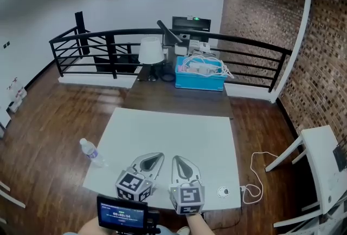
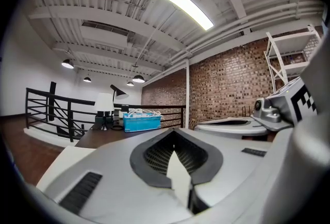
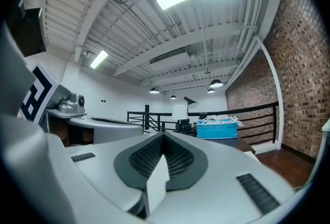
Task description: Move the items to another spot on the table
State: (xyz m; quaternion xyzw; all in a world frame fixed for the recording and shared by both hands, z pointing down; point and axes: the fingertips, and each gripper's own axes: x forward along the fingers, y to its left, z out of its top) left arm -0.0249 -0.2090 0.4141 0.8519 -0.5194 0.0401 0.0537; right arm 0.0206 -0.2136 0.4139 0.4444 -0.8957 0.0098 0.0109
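A blue box full of white cables stands on the dark far table, with a white-shaded lamp to its left. Both show small and far off in the left gripper view, the blue box beside the lamp, and the blue box appears again in the right gripper view. My left gripper and right gripper hover side by side over the near edge of the white table top. Each has its jaws shut with nothing between them, as the left gripper and right gripper views confirm.
A clear water bottle stands by the white table's left edge. A small round white object lies at its near right corner. A white cable trails on the wooden floor, and a white stand is at right. A black railing runs behind.
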